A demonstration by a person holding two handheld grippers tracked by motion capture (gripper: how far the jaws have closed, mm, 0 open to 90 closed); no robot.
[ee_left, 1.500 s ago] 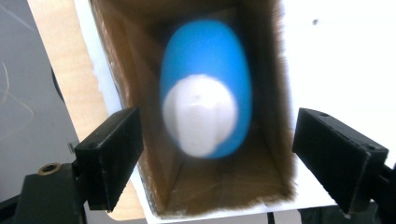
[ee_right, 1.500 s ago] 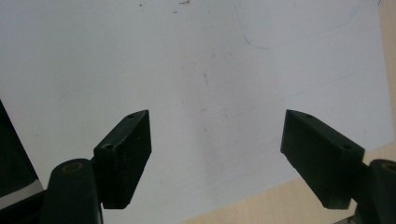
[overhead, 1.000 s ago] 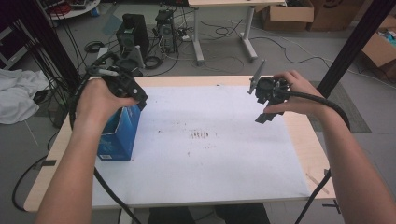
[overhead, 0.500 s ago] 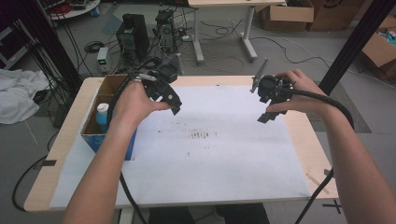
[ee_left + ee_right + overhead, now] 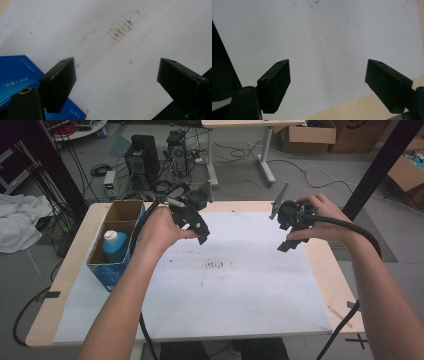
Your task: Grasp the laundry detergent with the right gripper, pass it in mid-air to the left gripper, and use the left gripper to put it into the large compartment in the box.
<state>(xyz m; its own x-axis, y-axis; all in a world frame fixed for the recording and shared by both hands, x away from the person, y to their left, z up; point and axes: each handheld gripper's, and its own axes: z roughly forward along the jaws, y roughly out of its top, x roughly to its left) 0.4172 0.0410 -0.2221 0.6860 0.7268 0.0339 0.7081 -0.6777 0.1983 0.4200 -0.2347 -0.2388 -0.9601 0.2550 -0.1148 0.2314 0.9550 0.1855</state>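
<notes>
Both claws, left (image 5: 200, 227) and right (image 5: 286, 237), released, empty. Bottle (image 5: 115, 245) in box (image 5: 107, 272): probably light, smooth plastic; best gripped around the white cap.

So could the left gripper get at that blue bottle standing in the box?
Probably yes. The left gripper hangs open and empty over the white sheet, just beside the blue box. The box is open on top, the bottle stands upright with its white cap showing, and nothing lies between them.

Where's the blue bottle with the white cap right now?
In the high view the bottle stands in the blue box at the table's left side, left of the left gripper.
</notes>
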